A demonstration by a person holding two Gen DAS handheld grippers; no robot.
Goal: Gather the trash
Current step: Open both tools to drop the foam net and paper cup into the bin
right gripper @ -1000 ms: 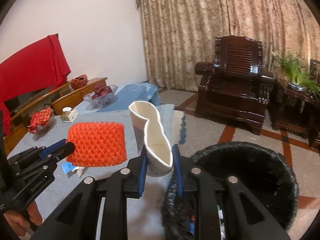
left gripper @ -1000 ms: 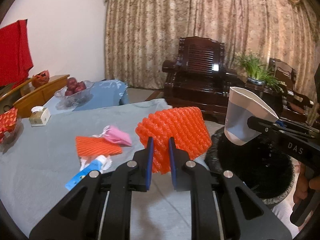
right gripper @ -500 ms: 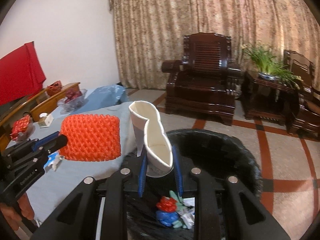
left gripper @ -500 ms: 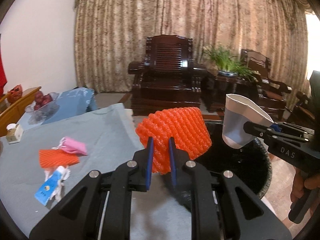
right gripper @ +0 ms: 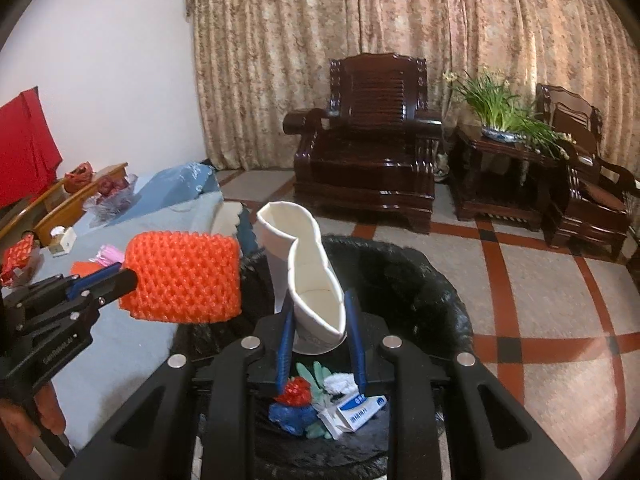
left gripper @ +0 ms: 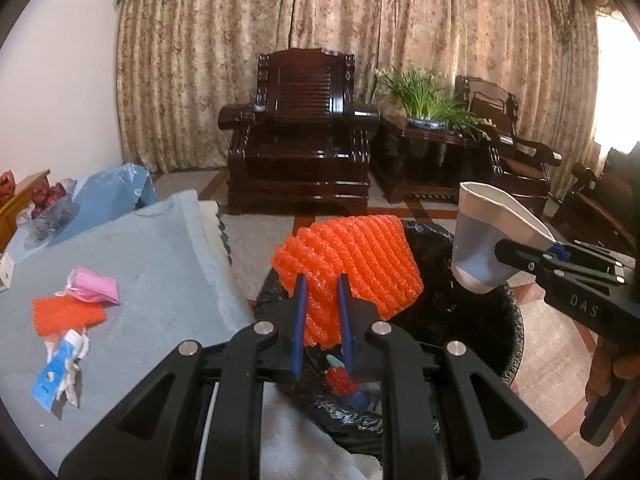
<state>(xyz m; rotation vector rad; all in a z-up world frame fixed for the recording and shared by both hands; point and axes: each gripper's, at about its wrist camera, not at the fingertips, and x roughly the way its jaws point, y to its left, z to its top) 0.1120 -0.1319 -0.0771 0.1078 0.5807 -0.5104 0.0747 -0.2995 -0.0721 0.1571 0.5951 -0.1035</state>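
Observation:
My left gripper [left gripper: 322, 284] is shut on an orange foam net [left gripper: 356, 264], which hangs over the near edge of the black-lined bin [left gripper: 508, 344]. My right gripper [right gripper: 318, 300] is shut on a squashed white paper cup [right gripper: 308, 276], held above the open bin [right gripper: 432, 276]. Each gripper also shows in the other's view: the net [right gripper: 184, 276] at the left gripper [right gripper: 128, 278], the cup [left gripper: 484, 240] at the right gripper [left gripper: 504, 248]. Several pieces of trash [right gripper: 332, 400] lie in the bin. On the table remain a second orange net [left gripper: 66, 314], a pink wad [left gripper: 96, 290] and a blue wrapper [left gripper: 56, 372].
The grey-blue covered table [left gripper: 160, 264] sits left of the bin. A fruit bowl [right gripper: 110, 196] and a small box [right gripper: 62, 238] stand at its far side. Dark wooden armchairs [right gripper: 368, 148] and a plant stand [right gripper: 508, 160] line the curtained wall across the tiled floor.
Both grippers have swung right, off the table and over the bin, each keeping its grip. The bin's contents have come into view below the fingers.

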